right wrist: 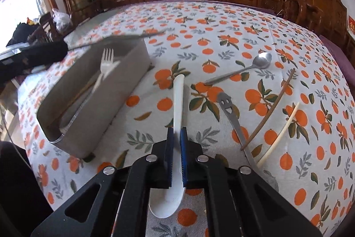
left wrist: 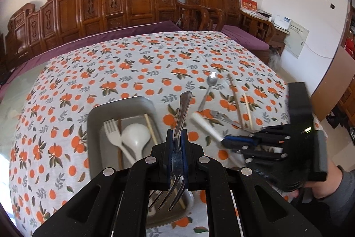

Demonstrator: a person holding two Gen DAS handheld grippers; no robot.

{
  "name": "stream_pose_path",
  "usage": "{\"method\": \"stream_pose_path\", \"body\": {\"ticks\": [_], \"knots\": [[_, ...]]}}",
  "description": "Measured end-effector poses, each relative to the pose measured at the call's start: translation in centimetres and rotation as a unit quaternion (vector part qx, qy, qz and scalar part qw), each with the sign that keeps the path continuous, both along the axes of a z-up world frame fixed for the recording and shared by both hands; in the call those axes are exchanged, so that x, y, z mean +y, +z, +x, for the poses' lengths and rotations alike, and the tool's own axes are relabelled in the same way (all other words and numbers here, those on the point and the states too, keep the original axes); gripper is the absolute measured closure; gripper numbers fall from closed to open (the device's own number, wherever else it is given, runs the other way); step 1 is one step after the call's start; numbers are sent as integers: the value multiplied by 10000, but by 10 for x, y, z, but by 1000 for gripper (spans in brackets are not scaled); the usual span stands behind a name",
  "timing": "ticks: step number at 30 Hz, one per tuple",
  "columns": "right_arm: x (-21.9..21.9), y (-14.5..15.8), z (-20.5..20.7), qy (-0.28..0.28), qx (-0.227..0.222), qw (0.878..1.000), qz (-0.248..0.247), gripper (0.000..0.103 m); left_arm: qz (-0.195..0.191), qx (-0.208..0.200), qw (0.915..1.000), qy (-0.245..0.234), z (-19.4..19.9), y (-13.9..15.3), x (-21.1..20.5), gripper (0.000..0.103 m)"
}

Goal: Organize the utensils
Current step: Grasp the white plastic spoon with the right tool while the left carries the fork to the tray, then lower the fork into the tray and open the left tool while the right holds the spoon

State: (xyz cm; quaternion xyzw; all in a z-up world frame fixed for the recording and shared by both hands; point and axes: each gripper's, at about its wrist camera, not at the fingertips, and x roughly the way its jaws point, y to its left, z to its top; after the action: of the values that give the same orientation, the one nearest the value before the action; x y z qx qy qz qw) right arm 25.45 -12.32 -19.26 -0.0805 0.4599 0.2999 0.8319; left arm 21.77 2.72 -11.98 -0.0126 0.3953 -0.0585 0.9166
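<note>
Left tool (left wrist: 176,143) pinches my metal fork (left wrist: 180,123), handle forward, over grey tray (left wrist: 93,117) | right tool (right wrist: 176,137) pinches white spoon (right wrist: 175,148) on worktop (right wrist: 221,21); tray lies left.

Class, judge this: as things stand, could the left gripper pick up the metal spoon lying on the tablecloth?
Probably not yet: the left gripper is shut on a metal fork, so its jaws are occupied. The metal spoon itself lies uncovered.

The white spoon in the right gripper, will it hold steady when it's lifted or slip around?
The white spoon looks stiff and glossy, so probably slippery. The right gripper pinches its narrow handle near the bowl, so it may pivot. It looks like ceramic or hard plastic, so perhaps breakable.
</note>
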Motion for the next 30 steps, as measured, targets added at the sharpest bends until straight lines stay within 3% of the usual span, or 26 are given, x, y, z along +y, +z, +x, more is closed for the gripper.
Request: {"method": "stream_pose_path", "body": {"ticks": [15, 30], "knots": [[-10, 11, -1, -51, -108, 9996, 258, 96, 270, 374, 9960, 769, 13, -28, 47, 97], [-14, 12, -1, -41, -93, 9995, 304, 96, 363, 802, 9937, 695, 23, -56, 38, 97]]}}
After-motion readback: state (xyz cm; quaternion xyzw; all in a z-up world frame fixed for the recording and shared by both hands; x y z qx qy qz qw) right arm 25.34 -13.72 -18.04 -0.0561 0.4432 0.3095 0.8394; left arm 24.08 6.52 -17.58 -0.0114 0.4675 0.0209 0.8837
